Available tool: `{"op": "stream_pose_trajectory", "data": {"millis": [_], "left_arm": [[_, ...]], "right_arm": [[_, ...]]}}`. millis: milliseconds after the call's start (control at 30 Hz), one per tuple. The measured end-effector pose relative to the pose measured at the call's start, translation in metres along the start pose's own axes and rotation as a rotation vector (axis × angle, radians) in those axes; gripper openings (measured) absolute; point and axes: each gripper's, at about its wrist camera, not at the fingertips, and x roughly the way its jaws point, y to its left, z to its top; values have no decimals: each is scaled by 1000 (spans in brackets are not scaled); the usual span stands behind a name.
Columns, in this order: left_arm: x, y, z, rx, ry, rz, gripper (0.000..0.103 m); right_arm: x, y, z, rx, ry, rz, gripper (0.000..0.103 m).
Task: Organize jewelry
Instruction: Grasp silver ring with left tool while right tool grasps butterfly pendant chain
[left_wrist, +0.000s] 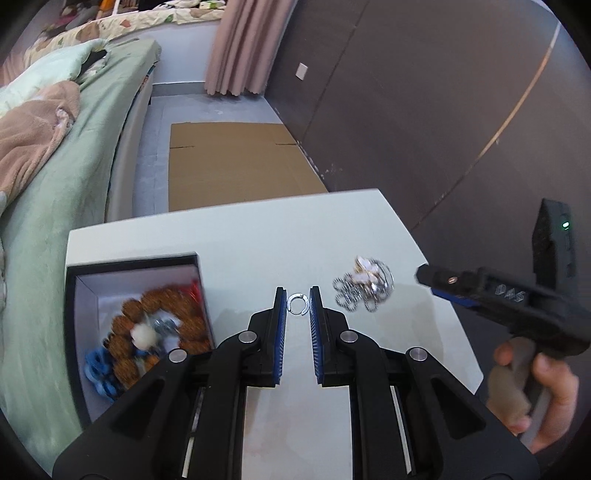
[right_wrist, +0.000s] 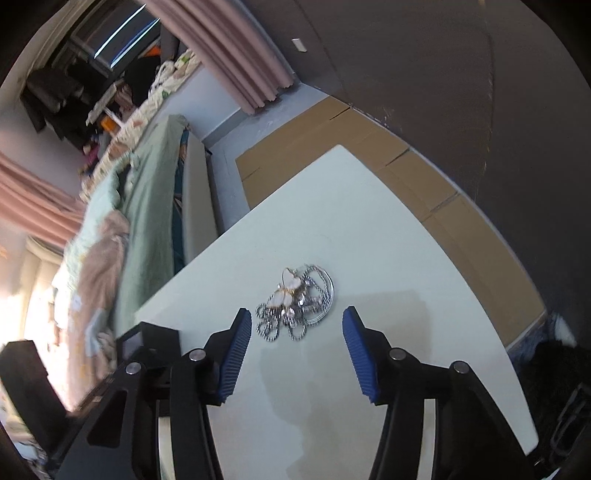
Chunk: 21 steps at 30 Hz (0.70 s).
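Observation:
My left gripper (left_wrist: 298, 295) is shut on a small silver ring (left_wrist: 289, 305), pinched upright between its blue pads above the white table (left_wrist: 258, 240). To its left stands an open black box (left_wrist: 72, 332) holding a brown bead bracelet (left_wrist: 125, 325) and other pieces. A tangled pile of silver chains and white-and-gold pieces (left_wrist: 364, 286) lies on the table to the right. My right gripper (right_wrist: 296, 314) stands open just short of that pile (right_wrist: 295, 306), a pad on either side, neither touching it. In the left wrist view the right gripper (left_wrist: 428, 280) reaches in from the right.
A bed with green bedding (left_wrist: 74, 166) runs along the table's left side. Flattened cardboard (left_wrist: 236, 166) lies on the floor beyond the table, next to a dark wall (left_wrist: 424, 110). A corner of the black box (right_wrist: 147, 339) shows left of my right gripper.

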Motion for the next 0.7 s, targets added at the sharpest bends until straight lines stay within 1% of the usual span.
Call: {"op": "stream_pose_trajectory", "data": {"millis": [100, 133, 167, 200, 300, 433, 467, 600, 667, 700], "left_arm": [[0, 14, 9, -34, -4, -17, 13], [0, 18, 10, -45, -4, -22, 13], [0, 25, 11, -62, -3, -29, 13], [-1, 28, 12, -72, -3, -33, 13], [-2, 39, 14, -99, -4, -44, 13], [-5, 52, 16, -125, -10, -47, 13], [-7, 56, 16, -133, -12, -49, 13], [-12, 65, 16, -151, -22, -52, 13], [-14, 67, 17, -154, -29, -53, 13], [-15, 68, 17, -155, -31, -53, 13]], "right_arm": [[17, 17, 7, -56, 11, -39, 54], [21, 22, 9, -73, 10, -54, 61], [25, 27, 10, -92, 4, -71, 70], [28, 32, 10, -110, -6, -90, 72], [40, 45, 8, -159, -8, -130, 72], [58, 58, 5, -246, -4, -201, 67], [62, 61, 5, -266, -2, -219, 65], [75, 65, 2, -317, 11, -269, 63], [82, 69, -1, -349, 19, -285, 59], [84, 72, -2, -371, 10, -302, 57]]}}
